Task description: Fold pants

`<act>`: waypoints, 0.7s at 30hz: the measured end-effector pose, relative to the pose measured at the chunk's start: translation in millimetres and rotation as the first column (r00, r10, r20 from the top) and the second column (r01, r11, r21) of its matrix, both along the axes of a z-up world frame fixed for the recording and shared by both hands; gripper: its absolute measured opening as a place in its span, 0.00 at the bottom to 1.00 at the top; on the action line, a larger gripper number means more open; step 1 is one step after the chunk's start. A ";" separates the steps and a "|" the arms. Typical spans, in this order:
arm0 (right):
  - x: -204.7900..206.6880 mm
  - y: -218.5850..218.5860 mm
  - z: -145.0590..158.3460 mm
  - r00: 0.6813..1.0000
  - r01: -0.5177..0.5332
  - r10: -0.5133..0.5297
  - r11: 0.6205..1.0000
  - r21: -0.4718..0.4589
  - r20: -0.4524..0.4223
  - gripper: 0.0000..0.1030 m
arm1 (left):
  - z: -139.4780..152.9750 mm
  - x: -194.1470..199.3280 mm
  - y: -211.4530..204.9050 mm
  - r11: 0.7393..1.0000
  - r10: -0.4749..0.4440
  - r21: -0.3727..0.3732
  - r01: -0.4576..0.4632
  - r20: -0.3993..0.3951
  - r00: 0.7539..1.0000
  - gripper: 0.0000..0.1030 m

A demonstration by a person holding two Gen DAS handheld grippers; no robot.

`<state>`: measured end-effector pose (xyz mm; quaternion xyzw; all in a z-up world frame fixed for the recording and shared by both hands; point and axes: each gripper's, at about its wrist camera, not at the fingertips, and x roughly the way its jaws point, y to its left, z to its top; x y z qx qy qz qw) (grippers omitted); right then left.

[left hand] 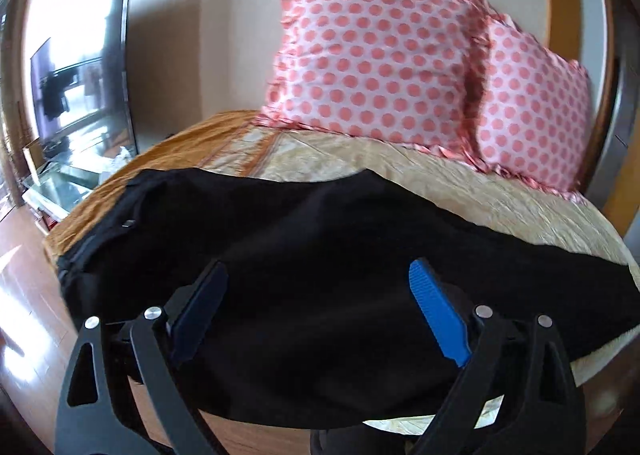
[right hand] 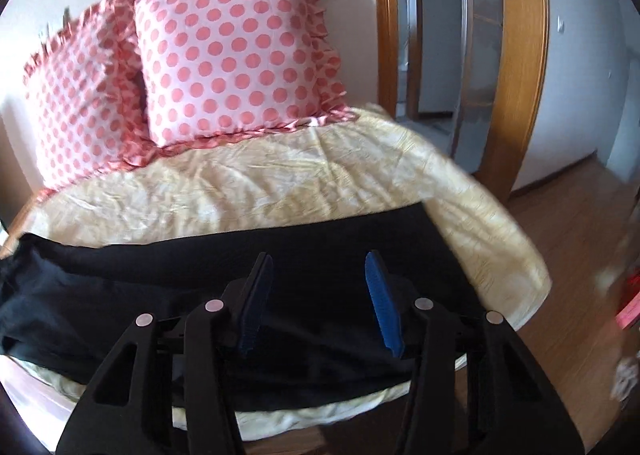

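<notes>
At the far left of the left wrist view you have the dark television screen (left hand: 86, 71) on its glass stand, well apart from the work. Next comes the orange edge of the pale yellow quilted bed cover (left hand: 500, 199), and across the lower half of the frame lie the black soft-fabric pants (left hand: 320, 239), spread sideways over the near edge of the bed, with what looks like the waistband and a pocket opening at the left end. Your left claw (left hand: 318, 275) hangs over the middle of them with its blue-padded fingers wide apart, gripping nothing. Behind, in the upper right, two pink polka-dot ruffled pillows (left hand: 376, 51) lean on the wall. In the right wrist view the same pants (right hand: 160, 287) fill the lower left and centre, their right end finishing squarely short of the cover's corner; your right claw (right hand: 320, 265) is likewise spread apart above them, holding nothing. At the far right stands the wooden door frame (right hand: 520, 55). Judging by the soft rumples, the cloth is light, limp and will sag and drag, not hold shape. You would do best to pinch through all layers at an edge, the waistband corner on the left and the leg hem on the right, since a mid-panel grab would likely lift only the top layer.
</notes>
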<state>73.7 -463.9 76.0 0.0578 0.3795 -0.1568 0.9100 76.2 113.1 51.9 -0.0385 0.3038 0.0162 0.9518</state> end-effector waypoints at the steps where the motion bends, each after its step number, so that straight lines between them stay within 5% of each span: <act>1: 9.9 -6.6 -5.6 0.999 -0.007 0.006 1.000 -0.024 -0.043 0.48 | -8.0 5.0 -9.1 1.000 -0.026 0.007 0.026 -0.014 1.000 0.90; 7: 28.5 -50.5 -45.9 0.983 -0.053 0.070 0.993 0.105 -0.171 0.46 | -35.9 8.8 -48.1 0.985 -0.138 0.100 0.142 -0.044 0.989 0.90; 12: 16.5 -42.3 -67.9 0.960 -0.136 0.153 0.987 0.084 -0.236 0.46 | -39.6 0.3 -58.3 0.973 -0.190 0.133 0.191 -0.019 0.982 0.94; 21: -14.5 -47.8 -72.6 0.967 -0.183 0.205 0.973 0.143 -0.155 0.56 | -57.4 8.6 -57.1 0.975 -0.194 0.094 0.201 -0.079 0.978 0.94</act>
